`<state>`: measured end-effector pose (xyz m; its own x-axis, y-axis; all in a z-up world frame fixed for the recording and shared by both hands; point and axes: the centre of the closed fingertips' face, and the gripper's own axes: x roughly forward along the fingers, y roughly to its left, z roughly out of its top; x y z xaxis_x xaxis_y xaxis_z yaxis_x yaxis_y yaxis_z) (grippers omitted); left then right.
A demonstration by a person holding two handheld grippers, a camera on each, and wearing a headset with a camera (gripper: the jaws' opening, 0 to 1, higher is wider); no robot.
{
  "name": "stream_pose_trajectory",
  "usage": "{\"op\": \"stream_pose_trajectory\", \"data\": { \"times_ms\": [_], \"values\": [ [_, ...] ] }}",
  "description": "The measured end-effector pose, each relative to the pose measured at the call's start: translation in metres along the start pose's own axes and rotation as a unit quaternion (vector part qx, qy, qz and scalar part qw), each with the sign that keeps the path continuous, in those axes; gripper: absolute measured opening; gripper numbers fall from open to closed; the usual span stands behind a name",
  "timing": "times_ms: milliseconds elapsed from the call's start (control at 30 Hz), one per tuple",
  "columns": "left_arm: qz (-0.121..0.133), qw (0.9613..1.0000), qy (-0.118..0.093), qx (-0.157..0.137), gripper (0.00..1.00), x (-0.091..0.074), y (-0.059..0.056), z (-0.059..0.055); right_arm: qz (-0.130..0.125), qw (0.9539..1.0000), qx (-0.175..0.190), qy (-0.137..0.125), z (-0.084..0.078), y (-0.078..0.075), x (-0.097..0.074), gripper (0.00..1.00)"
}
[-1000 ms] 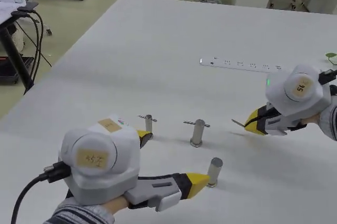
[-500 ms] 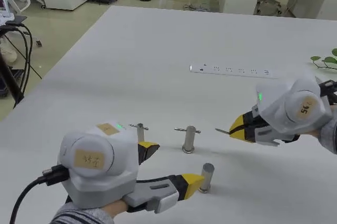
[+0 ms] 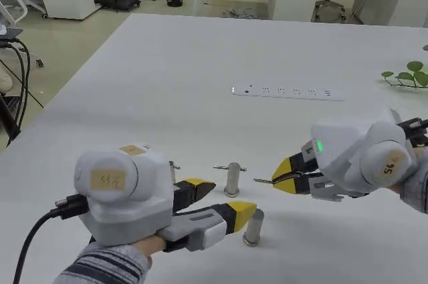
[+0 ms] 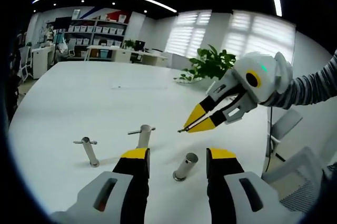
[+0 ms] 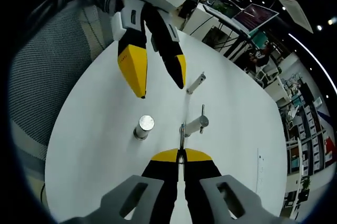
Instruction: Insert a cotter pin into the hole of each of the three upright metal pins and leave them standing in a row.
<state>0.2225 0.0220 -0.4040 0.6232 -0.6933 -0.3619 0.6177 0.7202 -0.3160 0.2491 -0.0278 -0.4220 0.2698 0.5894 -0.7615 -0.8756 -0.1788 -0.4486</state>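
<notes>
Three upright metal pins stand on the white table. The left pin (image 3: 172, 170) and the middle pin (image 3: 232, 178) each carry a cotter pin through the top. The near pin (image 3: 253, 226) has a bare top. My left gripper (image 3: 221, 198) is open, and the bare pin (image 4: 184, 165) stands just ahead between its jaws. My right gripper (image 3: 282, 182) is shut on a thin cotter pin (image 3: 263, 180) that points left, a little right of the middle pin. In the right gripper view the cotter pin (image 5: 181, 133) sticks out of my right gripper (image 5: 179, 156) toward the middle pin (image 5: 197, 124).
A white power strip (image 3: 287, 91) lies farther back on the table (image 3: 167, 83). A green plant (image 3: 404, 73) sits at the right edge. A black cable (image 3: 33, 247) trails from the left gripper. Office chairs and cabinets stand beyond the table's far edge.
My right gripper has carried the cotter pin leftward, closer to the middle pin. The left gripper stays open by the bare pin. The head camera has shifted.
</notes>
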Motion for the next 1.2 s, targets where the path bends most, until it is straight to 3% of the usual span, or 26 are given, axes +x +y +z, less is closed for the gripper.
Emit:
{"op": "stream_pose_trajectory", "data": {
  "times_ms": [400, 767, 1067, 1200],
  "values": [
    [-0.034, 0.9984, -0.011, -0.044, 0.2, 0.005, -0.014, 0.003, 0.003, 0.9985, -0.047, -0.027, 0.027, 0.016, -0.005, 0.0],
    [-0.055, 0.9935, -0.031, -0.094, 0.04, 0.005, -0.02, 0.007, 0.001, 0.9978, -0.051, -0.042, 0.039, 0.018, -0.008, 0.0],
    [-0.057, 0.9926, -0.035, -0.102, 0.0, 0.005, -0.019, 0.006, 0.003, 0.9979, -0.044, -0.048, 0.044, 0.019, -0.008, 0.0],
    [-0.062, 0.9937, -0.042, -0.084, 0.0, 0.004, -0.02, 0.008, 0.003, 0.9985, -0.022, -0.05, 0.044, 0.017, -0.009, 0.0]
  ]
}}
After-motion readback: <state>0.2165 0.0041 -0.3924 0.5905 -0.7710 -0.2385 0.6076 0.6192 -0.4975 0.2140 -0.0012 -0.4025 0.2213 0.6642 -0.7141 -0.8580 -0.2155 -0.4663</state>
